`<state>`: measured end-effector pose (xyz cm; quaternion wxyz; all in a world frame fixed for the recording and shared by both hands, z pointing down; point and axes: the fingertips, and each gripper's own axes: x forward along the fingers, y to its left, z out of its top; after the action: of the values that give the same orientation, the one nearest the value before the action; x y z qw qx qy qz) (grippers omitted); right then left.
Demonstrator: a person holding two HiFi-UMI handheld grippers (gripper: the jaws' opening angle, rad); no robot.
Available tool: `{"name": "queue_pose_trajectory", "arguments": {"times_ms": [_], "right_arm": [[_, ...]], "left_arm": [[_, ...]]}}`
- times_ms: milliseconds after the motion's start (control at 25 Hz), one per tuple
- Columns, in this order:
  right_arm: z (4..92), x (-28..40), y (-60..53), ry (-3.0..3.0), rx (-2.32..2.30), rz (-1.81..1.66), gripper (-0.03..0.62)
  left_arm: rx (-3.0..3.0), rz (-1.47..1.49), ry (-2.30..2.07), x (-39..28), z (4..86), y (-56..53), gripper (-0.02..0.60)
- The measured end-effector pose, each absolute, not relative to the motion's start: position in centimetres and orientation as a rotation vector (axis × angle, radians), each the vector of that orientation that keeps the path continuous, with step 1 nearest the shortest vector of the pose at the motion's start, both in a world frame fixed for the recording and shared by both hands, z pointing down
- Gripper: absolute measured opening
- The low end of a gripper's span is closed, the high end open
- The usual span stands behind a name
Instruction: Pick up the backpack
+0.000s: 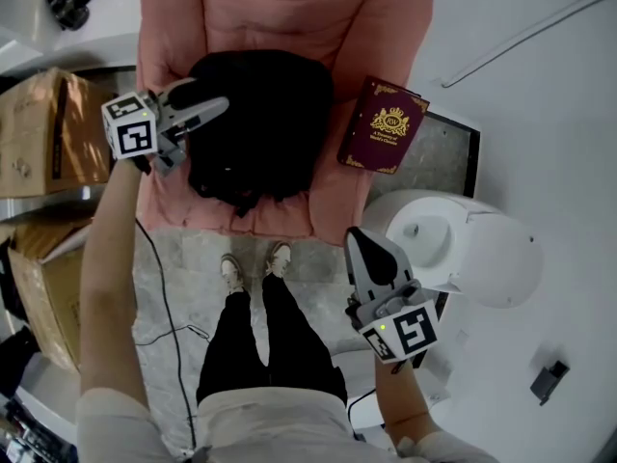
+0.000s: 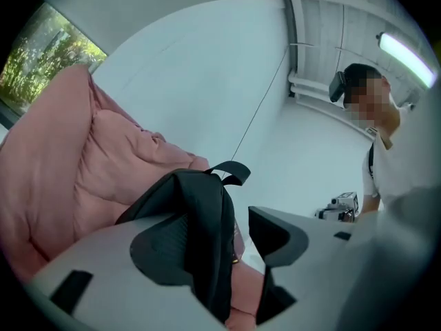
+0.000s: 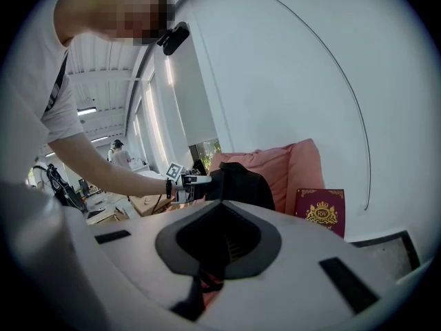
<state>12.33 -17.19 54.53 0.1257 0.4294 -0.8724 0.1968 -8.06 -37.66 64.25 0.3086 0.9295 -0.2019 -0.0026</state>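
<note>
Upper left, left gripper [image 1: 204, 101] holds its jaws wide astride the black backpack [image 1: 260, 123]; right gripper [image 1: 362, 239], lower right, jaws pressed together, empty.

The backpack [image 1: 260, 123] is matt black cloth, the armchair [image 1: 362, 27] soft pink fabric.

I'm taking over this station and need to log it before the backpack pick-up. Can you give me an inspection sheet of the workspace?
Surface: pink armchair, seat taken up by the backpack.
Job's things: black backpack, lying on the seat, not lifted.
Clutter: maroon book propped beside the armchair; cardboard boxes on the other side; white round unit.
Grippers: left gripper open, the backpack's edge between its jaws, pads not pressing; right gripper shut, empty, held back from the armchair.
Cables: black cable running across the floor by the person's feet.
Surroundings: grey floor, white walls.
</note>
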Motion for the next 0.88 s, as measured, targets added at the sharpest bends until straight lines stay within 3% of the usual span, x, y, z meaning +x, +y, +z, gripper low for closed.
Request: {"name": "queue_pose_trajectory", "arguments": {"times_ms": [240,480,680,880], "right_arm": [[55.3,12.7,-16.7,-2.525,1.246,0.591,0.020],[55.7,12.9,-16.2,-2.505,1.231,0.600,0.020],[56.0,12.9,-16.3,-2.498,1.230,0.614,0.020],[56.3,13.1,-16.3,-2.486,1.232,0.623,0.020]], "left_arm": [[2.462,0.152,-0.471,-6.8,66.8,-37.9,0.267],[2.411,-0.072,-0.372,-5.5,64.3,-39.4,0.261],[2.412,-0.031,-0.116,-1.8,63.2,-37.8,0.247],[2.417,-0.112,-0.135,-0.6,63.1,-38.9,0.181]]}}
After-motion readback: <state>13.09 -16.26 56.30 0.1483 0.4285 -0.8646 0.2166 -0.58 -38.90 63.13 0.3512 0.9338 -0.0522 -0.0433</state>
